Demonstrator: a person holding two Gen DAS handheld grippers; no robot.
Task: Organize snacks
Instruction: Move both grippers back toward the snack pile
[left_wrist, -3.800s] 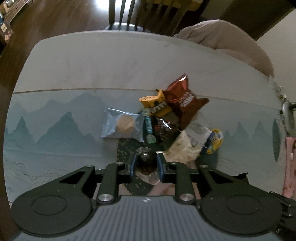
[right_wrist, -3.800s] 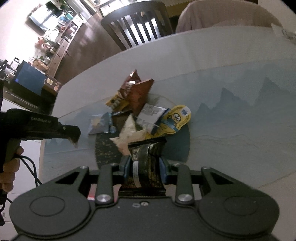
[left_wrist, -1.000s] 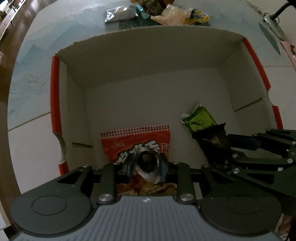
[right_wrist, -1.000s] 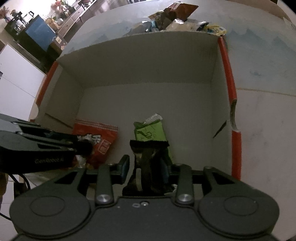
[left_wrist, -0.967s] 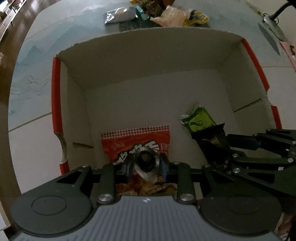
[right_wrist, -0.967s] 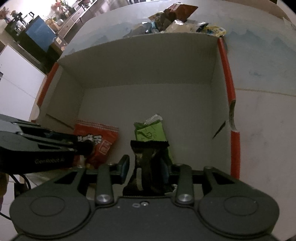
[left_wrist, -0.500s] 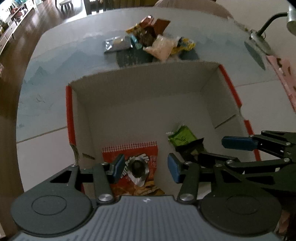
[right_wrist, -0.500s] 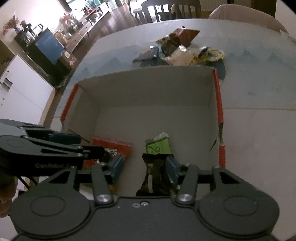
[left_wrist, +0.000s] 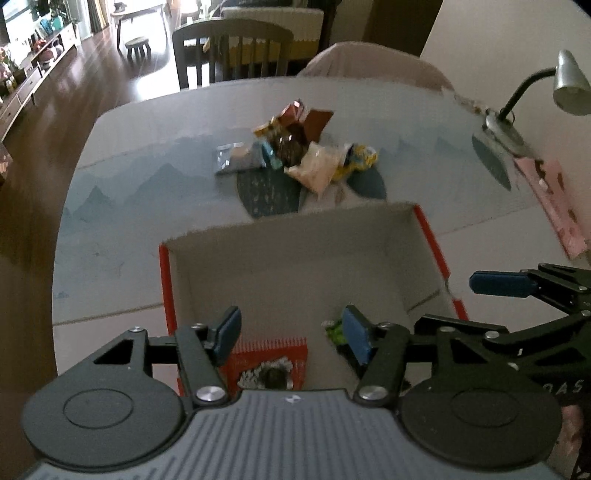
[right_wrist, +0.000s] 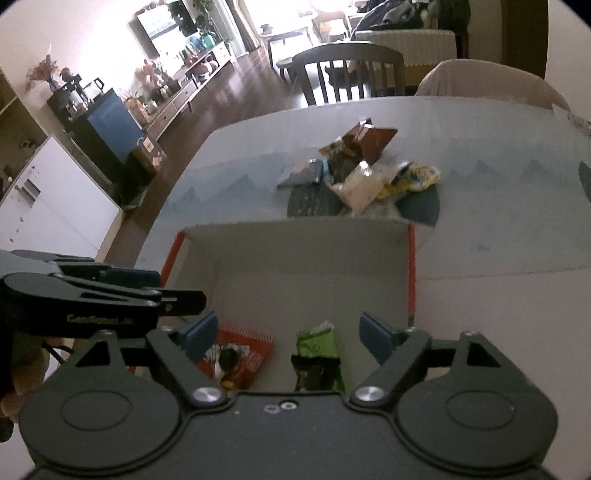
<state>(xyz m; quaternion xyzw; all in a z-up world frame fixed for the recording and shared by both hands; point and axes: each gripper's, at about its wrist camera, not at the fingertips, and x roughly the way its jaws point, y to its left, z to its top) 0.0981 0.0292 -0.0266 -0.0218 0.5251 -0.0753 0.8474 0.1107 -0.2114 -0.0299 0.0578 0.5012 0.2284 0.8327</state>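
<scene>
Box (left_wrist: 428, 236) holds 4 snacks: red packet (left_wrist: 269, 350) with a foil-wrapped piece (left_wrist: 271, 376) on it, green packet (right_wrist: 317, 341) under a dark one (right_wrist: 314, 369). Left gripper (left_wrist: 291, 334) and right gripper (right_wrist: 288, 332) have just been opening, nothing between them. Judged partly done: snack pile (left_wrist: 299, 155) waits on the table (left_wrist: 110, 221) beyond.

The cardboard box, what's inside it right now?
Inside the cardboard box: a red snack bag with a small foil-wrapped dark snack on it, a green packet and a dark packet. The gripper bodies hide the box's near end.
</scene>
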